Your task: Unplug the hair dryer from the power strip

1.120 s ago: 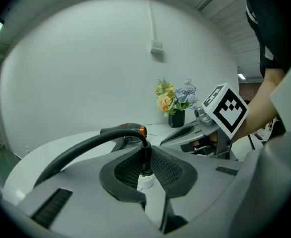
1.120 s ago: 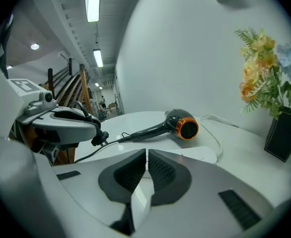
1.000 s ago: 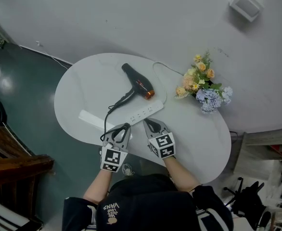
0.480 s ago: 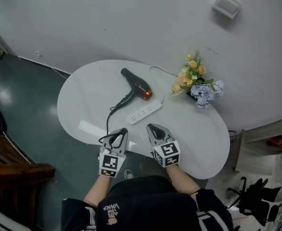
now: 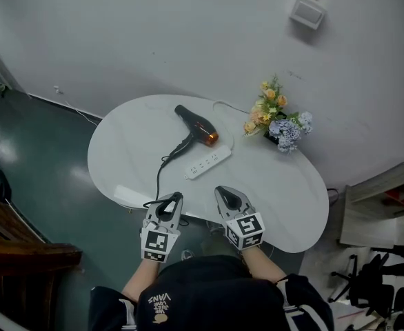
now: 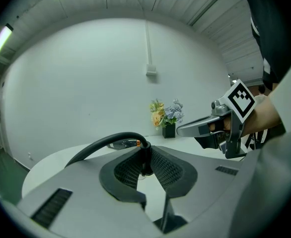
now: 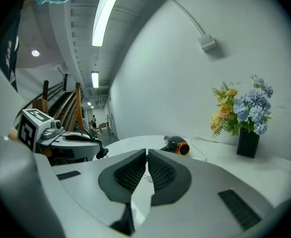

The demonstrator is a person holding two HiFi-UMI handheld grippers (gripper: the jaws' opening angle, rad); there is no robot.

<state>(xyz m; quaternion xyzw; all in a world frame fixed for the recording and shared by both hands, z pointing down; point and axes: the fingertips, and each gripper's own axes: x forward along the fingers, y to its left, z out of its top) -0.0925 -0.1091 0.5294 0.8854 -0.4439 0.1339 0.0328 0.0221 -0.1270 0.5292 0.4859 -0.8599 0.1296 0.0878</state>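
A black hair dryer (image 5: pixel 196 126) with an orange nozzle lies on the white table (image 5: pixel 285 192), behind the white power strip (image 5: pixel 207 163). Its black cord (image 5: pixel 159 172) runs from the dryer to my left gripper (image 5: pixel 176 197), which is shut on the cord's plug end (image 6: pixel 144 155) at the table's near edge, apart from the strip. My right gripper (image 5: pixel 220 191) hovers beside it, shut with nothing between its pads (image 7: pixel 135 170). The dryer (image 7: pixel 178 145) also shows beyond the right gripper (image 7: pixel 147 162).
A vase of flowers (image 5: pixel 278 119) stands at the back right of the table, and the strip's white lead (image 5: pixel 224 106) loops behind the dryer. A white strip (image 5: pixel 129 195) lies at the table's left near edge. Dark floor lies to the left; a box (image 5: pixel 307 11) hangs on the wall.
Both grippers have drawn back from the power strip toward the table's near edge and risen. The left one carries the cord's end with it; the jaws look unchanged.
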